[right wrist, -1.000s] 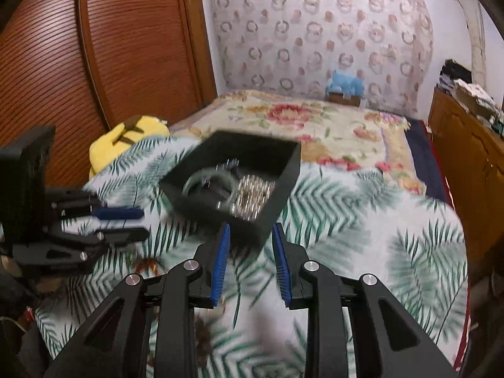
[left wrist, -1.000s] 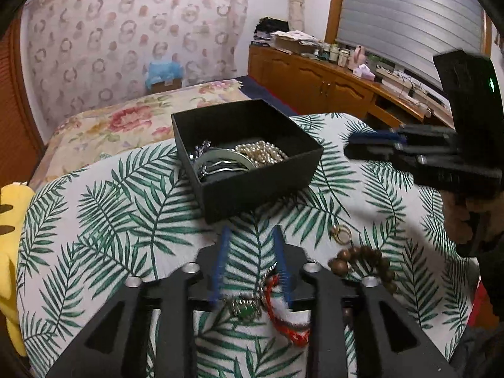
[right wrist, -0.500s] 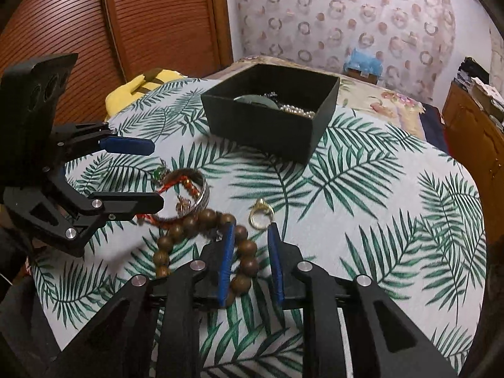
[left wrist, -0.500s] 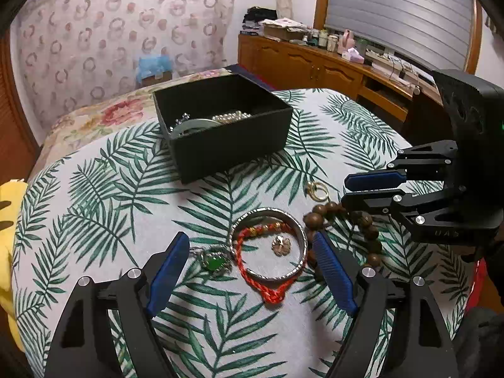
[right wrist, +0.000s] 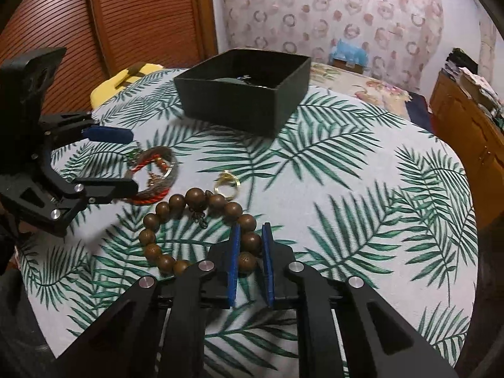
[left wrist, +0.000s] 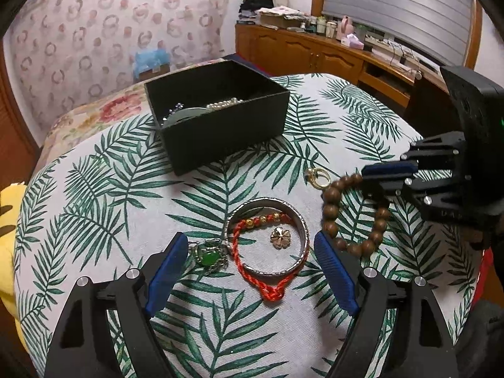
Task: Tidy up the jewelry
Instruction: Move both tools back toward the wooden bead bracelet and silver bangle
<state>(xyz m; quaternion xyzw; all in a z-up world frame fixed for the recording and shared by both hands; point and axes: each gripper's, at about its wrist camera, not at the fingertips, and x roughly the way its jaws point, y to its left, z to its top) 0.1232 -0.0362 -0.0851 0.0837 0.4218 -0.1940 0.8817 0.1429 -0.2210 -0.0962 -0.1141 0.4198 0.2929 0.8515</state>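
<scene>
A black jewelry box (left wrist: 217,110) with pearls and a bangle inside stands on the leaf-print table; it also shows in the right wrist view (right wrist: 245,89). My left gripper (left wrist: 249,252) is open wide around a silver bangle (left wrist: 267,234), a red cord bracelet (left wrist: 252,252), a flower charm (left wrist: 281,237) and a green-stone ring (left wrist: 208,256). My right gripper (right wrist: 250,239) is shut on the brown wooden bead bracelet (right wrist: 176,201), with beads between its blue pads. A gold ring (right wrist: 228,184) lies just beyond the beads.
The round table's edge (right wrist: 456,163) drops off to the right. A bed (left wrist: 94,116) lies behind the table, a wooden cabinet (left wrist: 315,53) at the back right, a yellow plush (left wrist: 8,220) at the left edge.
My left gripper drew back from the box and opened wide around the bangle group. My right gripper came down onto the table and closed on the bead bracelet.
</scene>
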